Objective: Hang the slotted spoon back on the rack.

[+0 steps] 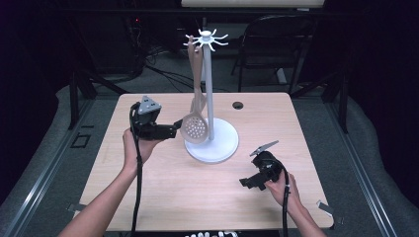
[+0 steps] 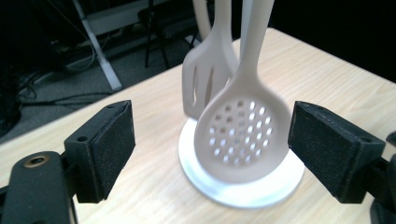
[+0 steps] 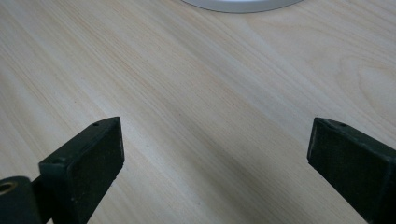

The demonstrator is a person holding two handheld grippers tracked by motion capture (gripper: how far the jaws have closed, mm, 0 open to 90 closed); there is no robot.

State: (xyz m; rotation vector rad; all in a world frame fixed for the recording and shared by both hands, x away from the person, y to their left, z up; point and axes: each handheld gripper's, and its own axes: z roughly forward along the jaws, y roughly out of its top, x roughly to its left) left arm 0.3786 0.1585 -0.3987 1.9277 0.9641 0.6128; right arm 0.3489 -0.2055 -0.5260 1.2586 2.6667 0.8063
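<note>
Between the wide-open jaws of the left gripper hangs a beige perforated plastic skimmer, untouched, on the white hooked stand at the table's centre. Release seems done; withdrawing comes next. Near the front right corner, the right gripper rests open, empty.

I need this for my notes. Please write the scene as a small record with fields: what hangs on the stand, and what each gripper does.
stand: white stand with hooks on top, on the table
hanging: skimmer and spatula, both on the stand's hooks
left gripper: open, jaws level with the skimmer bowl, which is not clamped
right gripper: open, nothing between the jaws, low above bare table
stand base: round and white, under the skimmer
</note>
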